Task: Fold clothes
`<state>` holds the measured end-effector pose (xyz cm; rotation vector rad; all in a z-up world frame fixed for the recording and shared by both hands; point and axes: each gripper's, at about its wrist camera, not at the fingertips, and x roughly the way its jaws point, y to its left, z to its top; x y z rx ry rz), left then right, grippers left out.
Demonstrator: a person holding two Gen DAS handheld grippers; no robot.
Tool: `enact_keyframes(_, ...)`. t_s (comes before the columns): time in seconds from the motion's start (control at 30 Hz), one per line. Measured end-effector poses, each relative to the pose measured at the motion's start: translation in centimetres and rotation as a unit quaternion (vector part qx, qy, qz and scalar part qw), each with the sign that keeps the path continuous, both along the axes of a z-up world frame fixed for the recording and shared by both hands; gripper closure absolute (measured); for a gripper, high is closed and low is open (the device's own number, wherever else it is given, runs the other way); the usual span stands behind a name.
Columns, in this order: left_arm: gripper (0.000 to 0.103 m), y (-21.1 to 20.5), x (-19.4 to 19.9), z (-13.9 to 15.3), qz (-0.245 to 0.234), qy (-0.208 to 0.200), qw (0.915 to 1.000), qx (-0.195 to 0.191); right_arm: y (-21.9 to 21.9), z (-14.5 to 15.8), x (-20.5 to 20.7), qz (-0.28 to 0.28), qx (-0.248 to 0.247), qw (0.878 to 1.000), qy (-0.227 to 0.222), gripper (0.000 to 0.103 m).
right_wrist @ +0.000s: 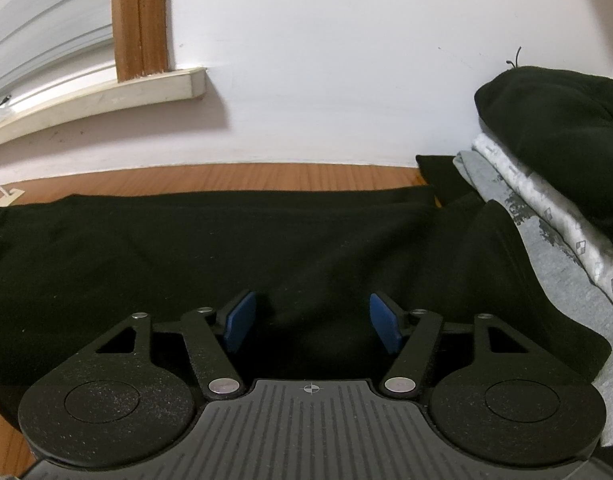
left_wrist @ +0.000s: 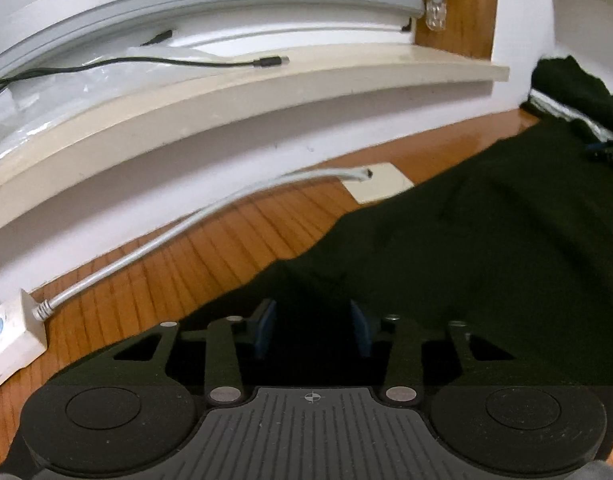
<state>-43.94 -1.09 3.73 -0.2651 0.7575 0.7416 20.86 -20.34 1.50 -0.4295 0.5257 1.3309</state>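
Observation:
A black garment [left_wrist: 466,240] lies spread flat on the wooden table [left_wrist: 186,260]. Its left edge runs diagonally just ahead of my left gripper [left_wrist: 313,326]. That gripper's blue pads [left_wrist: 266,328] stand apart over the cloth's edge, and the black cloth between them is too dark to show any pinch. In the right wrist view the same garment [right_wrist: 226,248] stretches across the table [right_wrist: 226,176]. My right gripper [right_wrist: 312,328] hovers over its near part, with blue pads [right_wrist: 238,326] wide apart and nothing clamped.
A stack of folded clothes stands at the right: grey printed pieces [right_wrist: 546,240] under a black one [right_wrist: 554,120]. A white cable [left_wrist: 166,236] runs from a white box [left_wrist: 10,336] to a cream plate [left_wrist: 378,184]. The window sill [left_wrist: 226,92] and wall bound the far side.

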Motion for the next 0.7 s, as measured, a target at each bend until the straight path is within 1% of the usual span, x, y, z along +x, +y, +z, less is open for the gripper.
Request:
enact_keyframes(0.03, 0.064, -0.1, 0.0, 0.0, -0.002, -0.002, 1.0, 0.001, 0.0, 0.0, 0.0, 0.0, 0.0, 1.0, 0.001, 0.04)
enact_keyframes(0.1, 0.086, -0.4, -0.1, 0.0, -0.006, -0.009, 0.9999, 0.001, 0.0, 0.0, 0.0, 0.0, 0.0, 1.0, 0.001, 0.04)
enact_keyframes(0.13, 0.099, -0.7, 0.1, 0.0, -0.004, -0.009, 0.9999, 0.005, 0.0, 0.0, 0.1, 0.0, 0.0, 1.0, 0.001, 0.04)
enact_keyframes(0.2, 0.1, -1.5, 0.8, 0.5, 0.012, 0.001, 0.9993, 0.037, 0.0, 0.0, 0.1, 0.001, 0.0, 1.0, 0.001, 0.04)
enact_keyframes(0.27, 0.1, -2.3, 1.4, 1.9, 0.033, 0.006, 0.9965, 0.077, 0.0, 0.0, 0.1, 0.001, 0.0, 1.0, 0.001, 0.04)
enact_keyframes(0.37, 0.101, -3.0, 1.4, 5.5, 0.064, -0.024, 0.9885, 0.135, 0.0, 0.0, 0.1, 0.001, 0.0, 1.0, 0.001, 0.04)
enact_keyframes(0.4, 0.101, -2.7, 1.6, 6.0, 0.068, -0.022, 0.9873, 0.142, 0.0, 0.0, 0.1, 0.001, 0.0, 1.0, 0.001, 0.04)
enact_keyframes(0.47, 0.1, -2.1, 2.1, 6.7, 0.072, -0.011, 0.9861, 0.15, 0.0, -0.1, 0.1, 0.001, 0.0, 1.0, 0.001, 0.04)
enact_keyframes(0.5, 0.1, -1.6, 2.6, 6.3, 0.073, 0.008, 0.9861, 0.149, 0.0, -0.1, 0.1, 0.001, 0.0, 1.0, 0.001, 0.04)
enact_keyframes(0.53, 0.096, -1.1, 2.9, 5.3, 0.074, 0.028, 0.9866, 0.143, 0.0, -0.1, 0.1, 0.001, 0.0, 1.0, 0.001, 0.04)
enact_keyframes(0.57, 0.089, -0.8, 2.8, 4.5, 0.077, 0.039, 0.9874, 0.132, 0.0, -0.1, 0.1, 0.001, 0.0, 1.0, 0.001, 0.04)
enact_keyframes(0.6, 0.086, -0.4, 2.5, 3.7, 0.081, 0.047, 0.9883, 0.121, -0.1, -0.1, 0.1, 0.001, 0.0, 1.0, 0.001, 0.04)
enact_keyframes(0.63, 0.084, -0.5, 1.5, 3.5, 0.092, 0.039, 0.9881, 0.117, -0.1, -0.1, 0.1, 0.001, 0.0, 1.0, 0.001, 0.04)
enact_keyframes(0.7, 0.074, -1.1, -1.2, 3.9, 0.119, 0.015, 0.9859, 0.117, -0.1, -0.1, 0.1, 0.001, 0.0, 1.0, 0.001, 0.04)
